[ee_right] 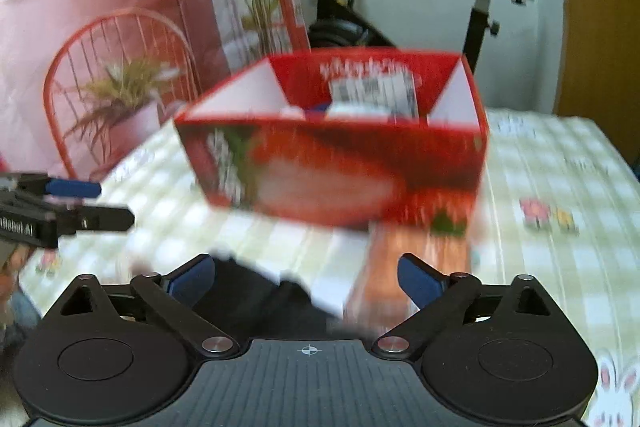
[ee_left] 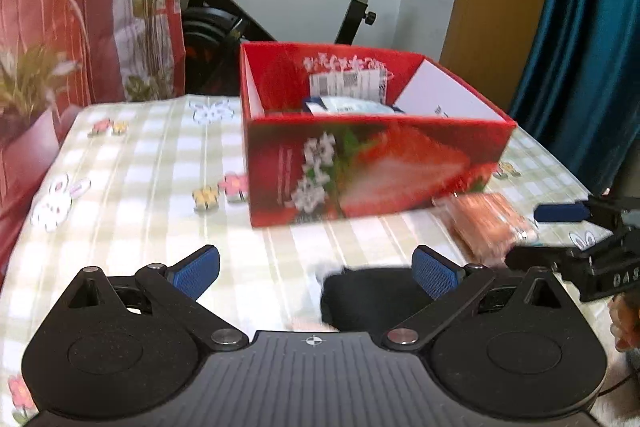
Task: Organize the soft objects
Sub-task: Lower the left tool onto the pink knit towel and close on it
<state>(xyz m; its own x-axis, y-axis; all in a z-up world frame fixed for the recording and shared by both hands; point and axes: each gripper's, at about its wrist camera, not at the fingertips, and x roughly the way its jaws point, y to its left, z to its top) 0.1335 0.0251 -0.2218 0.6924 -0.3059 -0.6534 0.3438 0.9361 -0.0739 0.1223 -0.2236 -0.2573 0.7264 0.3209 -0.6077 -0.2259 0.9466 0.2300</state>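
Both the left gripper [ee_left: 316, 267] and the right gripper [ee_right: 304, 277] hang wide and empty above a dark soft item [ee_left: 360, 291] and an orange packet [ee_left: 486, 227] lying before the red box [ee_left: 376, 163], so picking up seems next, calling for a lowering and closing.

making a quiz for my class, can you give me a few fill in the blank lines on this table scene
1. The red box has a big ____ printed on its front.
2. The orange packet lies ____ the box, on the checked tablecloth.
3. Both the left gripper and the right gripper have their jaws ____.
4. Behind the table stands an exercise ____.

Missing words: strawberry; outside; open; bike
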